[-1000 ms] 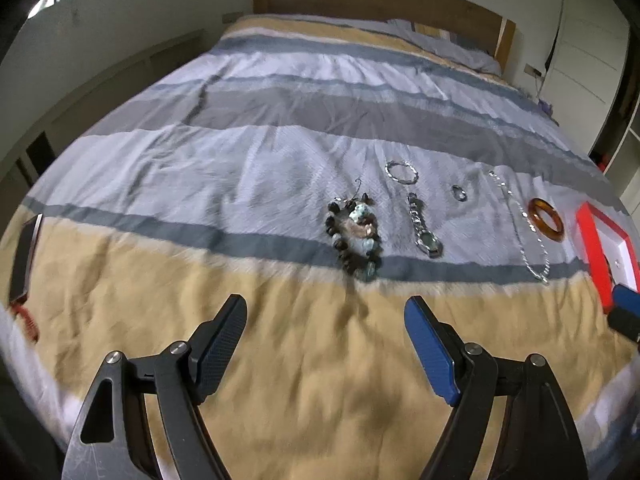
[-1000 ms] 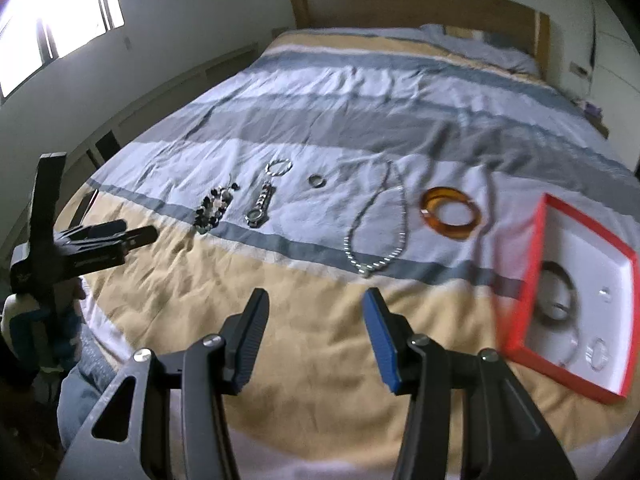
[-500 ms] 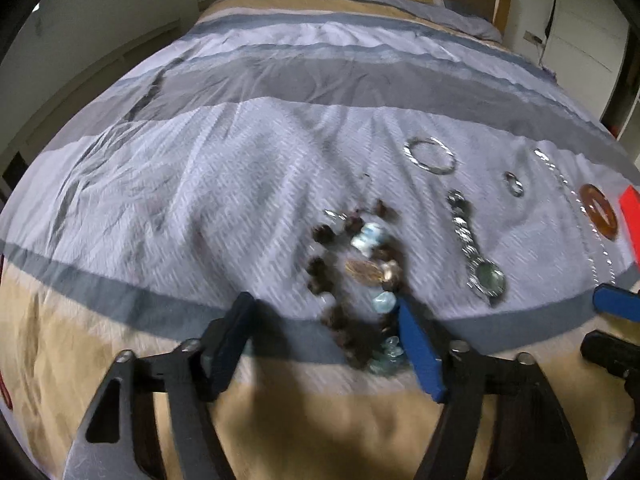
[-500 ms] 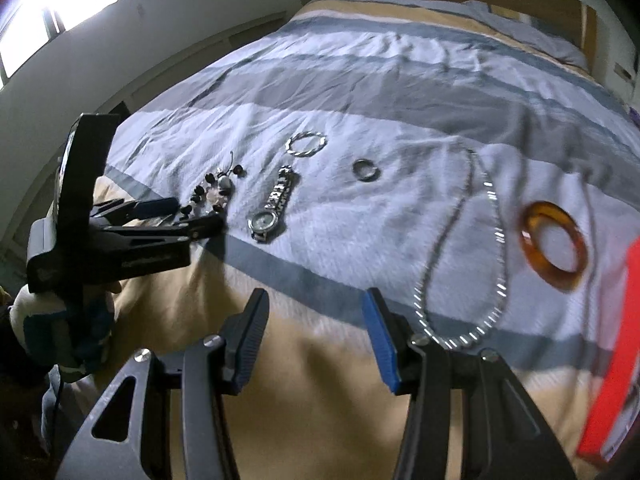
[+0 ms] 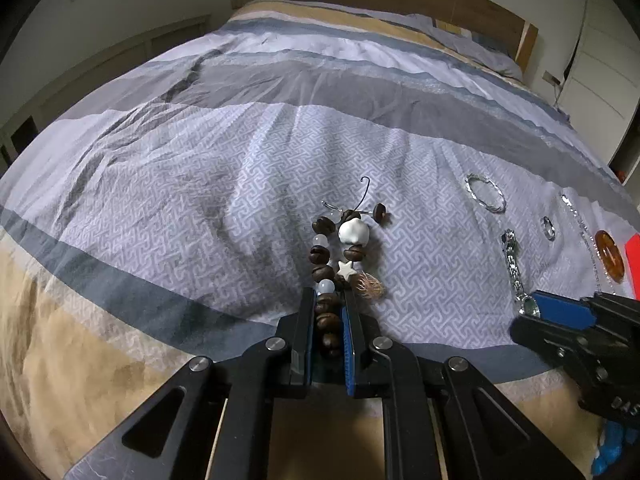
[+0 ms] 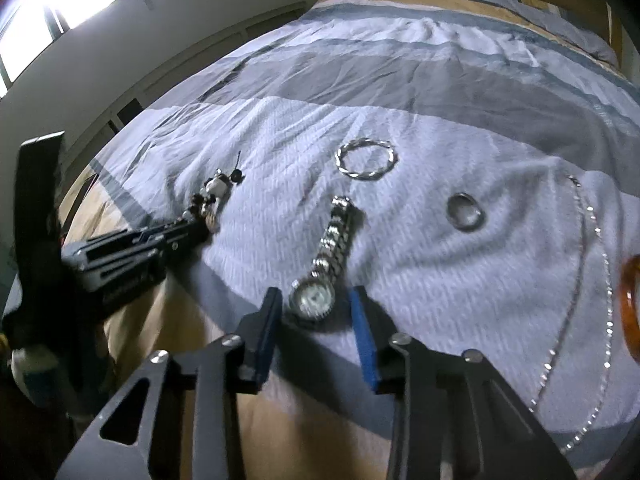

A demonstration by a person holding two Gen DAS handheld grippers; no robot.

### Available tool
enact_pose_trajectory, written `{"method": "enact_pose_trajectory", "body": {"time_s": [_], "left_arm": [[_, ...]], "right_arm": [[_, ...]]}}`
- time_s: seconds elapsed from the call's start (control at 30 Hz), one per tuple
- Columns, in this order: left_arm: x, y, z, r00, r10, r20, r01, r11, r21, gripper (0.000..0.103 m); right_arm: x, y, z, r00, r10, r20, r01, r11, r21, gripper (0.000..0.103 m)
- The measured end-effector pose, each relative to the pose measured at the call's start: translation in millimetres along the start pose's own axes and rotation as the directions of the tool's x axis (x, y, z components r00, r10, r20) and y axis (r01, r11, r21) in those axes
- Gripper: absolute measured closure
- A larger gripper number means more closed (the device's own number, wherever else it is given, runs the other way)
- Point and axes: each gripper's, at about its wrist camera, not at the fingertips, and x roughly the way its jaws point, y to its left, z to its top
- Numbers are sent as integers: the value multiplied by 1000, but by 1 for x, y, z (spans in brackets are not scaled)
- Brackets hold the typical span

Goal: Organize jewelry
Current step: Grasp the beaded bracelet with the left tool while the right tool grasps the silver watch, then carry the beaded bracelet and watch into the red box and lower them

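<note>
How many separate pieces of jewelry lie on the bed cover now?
6: beaded bracelet in the left gripper, watch between the right gripper fingers, twisted bangle, ring, chain necklace, amber bangle. Others may lie outside view.

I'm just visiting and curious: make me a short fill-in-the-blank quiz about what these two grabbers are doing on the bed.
1. The left gripper is shut on the ____ bracelet.
2. The right gripper is ____, its fingers either side of the watch.
3. The small ring lies between the watch and the silver ____.

Missing words: beaded; open; necklace
</note>
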Motion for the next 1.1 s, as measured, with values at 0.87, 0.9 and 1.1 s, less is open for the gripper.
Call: {"method": "enact_pose_trajectory", "body": {"time_s": [0.87,0.9,1.1], "left_arm": [[-116,-51,-38,994,-108,15,107,993,49,92],[-123,-56,-40,993,-115,21,113,992,57,92],[-163,-89,-50,988,-146,48,140,983,119,92]], "right_arm": [[-138,26,-71,995,-2,103,-9,994,106,81],[-148,26,-74,993,-7,115,-5,994,108,81],[-202,17,-103,981,-49,190,21,989,147,81]]}}
